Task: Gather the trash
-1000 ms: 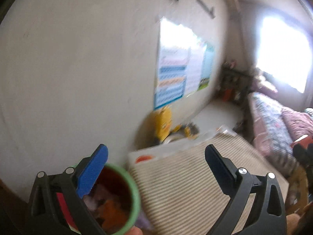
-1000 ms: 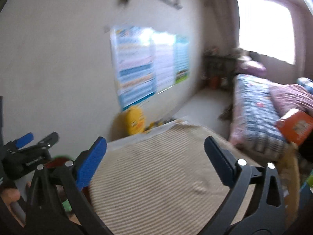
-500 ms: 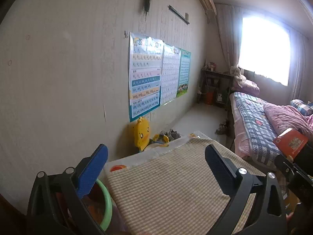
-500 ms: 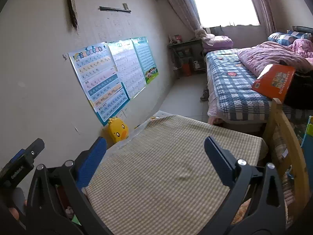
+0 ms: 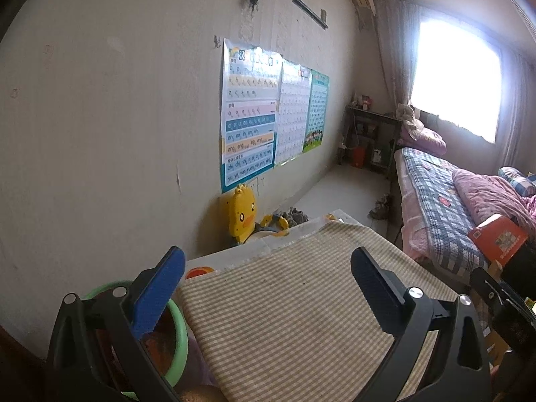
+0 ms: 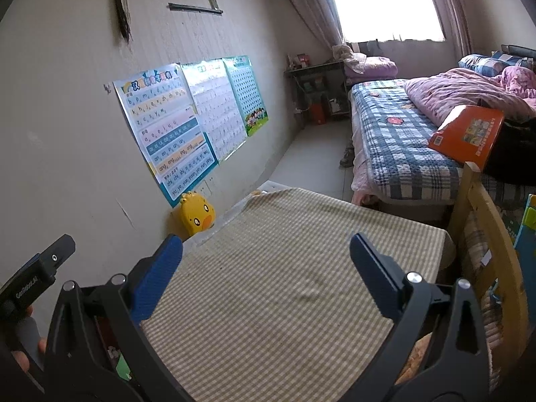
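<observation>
Views have steadied since a second ago: the motion blur is gone and both cameras have swung from the wall to level over the tabletop (image 5: 301, 318), covered in a checked cloth. You are settled and aimed, so the search for trash can start.

Your left gripper (image 5: 268, 278) is spread wide, nothing between its fingers. Your right gripper (image 6: 266, 261) is equally wide and empty.

Count: one green-rimmed bin (image 5: 174, 331) at the near left edge of the tabletop, with orange and purple scraps inside, likely trash already collected. No loose trash shows on the cloth. One orange item (image 5: 199, 272) lies just off the cloth's far left corner; whether it is trash, you cannot tell.

Also: three wall posters (image 6: 191, 120), one yellow duck toy (image 6: 197, 217), one orange box (image 6: 467, 137) on the bed (image 6: 395, 147).
</observation>
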`<state>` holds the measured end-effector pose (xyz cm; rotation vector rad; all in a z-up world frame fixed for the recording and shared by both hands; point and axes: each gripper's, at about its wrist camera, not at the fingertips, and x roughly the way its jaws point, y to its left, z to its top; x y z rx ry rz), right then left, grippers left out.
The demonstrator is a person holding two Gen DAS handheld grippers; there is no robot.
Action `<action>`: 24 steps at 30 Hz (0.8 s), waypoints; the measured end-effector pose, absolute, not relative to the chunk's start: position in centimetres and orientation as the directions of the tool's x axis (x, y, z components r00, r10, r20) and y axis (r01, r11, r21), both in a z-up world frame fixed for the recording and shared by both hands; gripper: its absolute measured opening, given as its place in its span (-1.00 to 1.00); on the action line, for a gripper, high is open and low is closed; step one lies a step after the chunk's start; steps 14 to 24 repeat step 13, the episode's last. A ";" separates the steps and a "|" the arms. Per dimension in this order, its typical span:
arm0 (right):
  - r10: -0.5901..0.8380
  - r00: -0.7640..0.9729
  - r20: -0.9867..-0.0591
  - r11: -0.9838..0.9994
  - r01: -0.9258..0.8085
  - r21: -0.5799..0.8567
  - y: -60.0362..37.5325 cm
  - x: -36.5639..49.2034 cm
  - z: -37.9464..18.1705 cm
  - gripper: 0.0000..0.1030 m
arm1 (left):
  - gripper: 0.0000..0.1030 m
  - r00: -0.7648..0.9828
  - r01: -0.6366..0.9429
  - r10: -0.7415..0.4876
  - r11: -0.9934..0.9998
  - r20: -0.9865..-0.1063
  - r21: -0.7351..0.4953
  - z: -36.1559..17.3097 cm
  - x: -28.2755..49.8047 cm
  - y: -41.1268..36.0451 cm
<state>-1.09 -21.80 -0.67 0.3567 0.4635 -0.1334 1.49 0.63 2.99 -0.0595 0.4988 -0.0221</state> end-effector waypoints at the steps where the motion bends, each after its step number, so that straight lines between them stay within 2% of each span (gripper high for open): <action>1: -0.040 0.883 -0.468 0.929 0.204 0.307 -21.8 -0.8 -1.0 0.91 | 0.84 0.878 0.016 -0.043 0.998 -0.476 -0.060 2.8 1.4 0.5; 4: 0.003 0.860 -0.511 0.926 0.191 0.327 -22.1 0.5 -2.6 0.91 | 0.84 0.878 0.025 -0.035 0.999 -0.477 -0.028 2.0 1.4 0.1; 5: 0.015 0.834 -0.552 0.923 0.201 0.328 -22.5 1.6 -3.8 0.91 | 0.84 0.874 0.028 -0.034 0.999 -0.484 -0.020 1.7 1.4 0.0; 7: -0.024 0.761 -0.648 0.923 0.266 0.279 -23.6 4.2 -7.1 0.91 | 0.84 0.860 0.026 -0.030 1.000 -0.510 -0.015 0.7 1.7 0.0; 10: -0.117 0.654 -0.748 0.913 0.367 0.178 -26.1 8.0 -12.3 0.91 | 0.84 0.824 0.053 -0.048 0.999 -0.564 -0.007 -1.2 2.1 0.2; 12: -0.128 0.586 -0.800 0.898 0.411 0.157 -27.9 10.4 -15.2 0.91 | 0.84 0.811 0.055 -0.035 0.998 -0.584 0.016 -2.2 2.2 0.3; 24: -0.128 0.586 -0.800 0.898 0.411 0.157 -27.9 10.4 -15.2 0.91 | 0.84 0.803 0.057 -0.029 0.998 -0.595 0.027 -2.7 2.2 0.4</action>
